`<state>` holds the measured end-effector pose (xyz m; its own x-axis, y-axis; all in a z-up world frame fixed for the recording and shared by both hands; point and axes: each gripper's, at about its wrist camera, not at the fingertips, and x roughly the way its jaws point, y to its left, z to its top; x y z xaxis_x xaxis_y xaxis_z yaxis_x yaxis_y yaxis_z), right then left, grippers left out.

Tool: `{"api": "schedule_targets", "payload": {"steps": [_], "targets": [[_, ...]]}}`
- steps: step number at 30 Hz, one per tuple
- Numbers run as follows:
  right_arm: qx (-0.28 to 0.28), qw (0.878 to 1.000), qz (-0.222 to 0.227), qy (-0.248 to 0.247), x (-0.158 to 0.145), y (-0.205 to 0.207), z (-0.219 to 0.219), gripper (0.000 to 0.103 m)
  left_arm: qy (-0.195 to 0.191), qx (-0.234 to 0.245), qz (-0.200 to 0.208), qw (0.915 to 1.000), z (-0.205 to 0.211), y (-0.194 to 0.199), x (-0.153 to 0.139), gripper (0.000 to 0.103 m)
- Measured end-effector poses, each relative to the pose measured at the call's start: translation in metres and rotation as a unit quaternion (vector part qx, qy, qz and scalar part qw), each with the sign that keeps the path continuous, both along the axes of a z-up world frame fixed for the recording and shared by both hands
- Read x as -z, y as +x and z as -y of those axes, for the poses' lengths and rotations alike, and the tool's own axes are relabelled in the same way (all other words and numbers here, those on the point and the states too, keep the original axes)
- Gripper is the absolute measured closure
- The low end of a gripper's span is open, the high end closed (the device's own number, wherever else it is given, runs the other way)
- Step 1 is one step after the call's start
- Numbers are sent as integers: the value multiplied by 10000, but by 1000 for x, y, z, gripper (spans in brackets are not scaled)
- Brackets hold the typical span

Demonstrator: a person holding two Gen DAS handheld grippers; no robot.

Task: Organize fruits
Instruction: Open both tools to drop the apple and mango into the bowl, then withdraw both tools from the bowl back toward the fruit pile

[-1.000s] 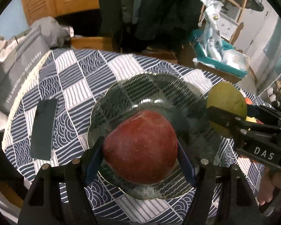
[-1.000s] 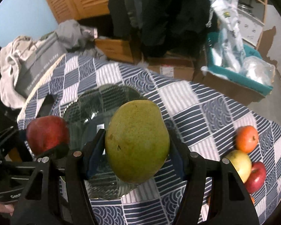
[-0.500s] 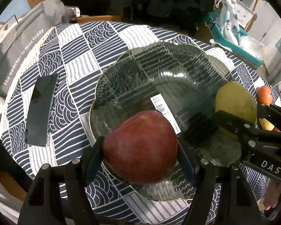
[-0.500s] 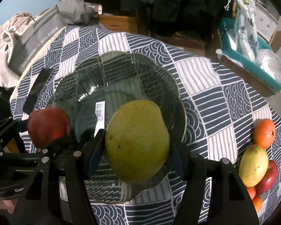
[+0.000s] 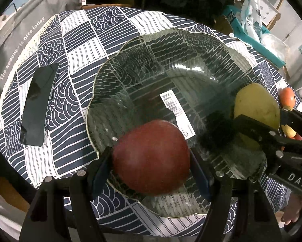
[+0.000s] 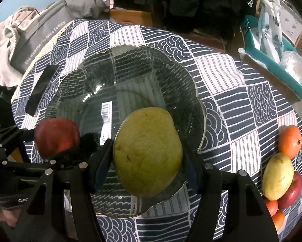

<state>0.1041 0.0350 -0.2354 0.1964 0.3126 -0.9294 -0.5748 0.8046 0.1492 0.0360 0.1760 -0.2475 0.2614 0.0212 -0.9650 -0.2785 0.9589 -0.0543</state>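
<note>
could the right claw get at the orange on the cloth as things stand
Probably not yet: the right claw is shut on the green mango over the glass bowl. The orange itself lies uncovered.

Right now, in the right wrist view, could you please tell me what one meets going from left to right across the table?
Dark phone → red apple → barcode sticker → green mango → orange fruit.
</note>
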Motion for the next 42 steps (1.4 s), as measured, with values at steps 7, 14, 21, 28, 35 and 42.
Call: {"api": "schedule_targets", "payload": {"steps": [7,14,21,28,35,42], "targets": [[158,9989,-146,424,-7,4,7,30,262,153,266,9992,8,0,-15,14],[137,9986,30,519,-20,-2,7,30,228,170,328,9991,10,-3,-22,14],[145,9960,728,499,-58,-16,12,30,204,241,592,9977,19,-4,-44,14],[519,9900,1219,479,-92,-23,38,30,114,385,906,9951,36,-5,-71,14],[943,9807,1652,441,-122,-33,80,26,119,689,1189,9904,66,-4,-95,14],[1266,9728,1897,414,-144,-45,120,26,56,979,1417,9850,98,-6,-118,14]]}}
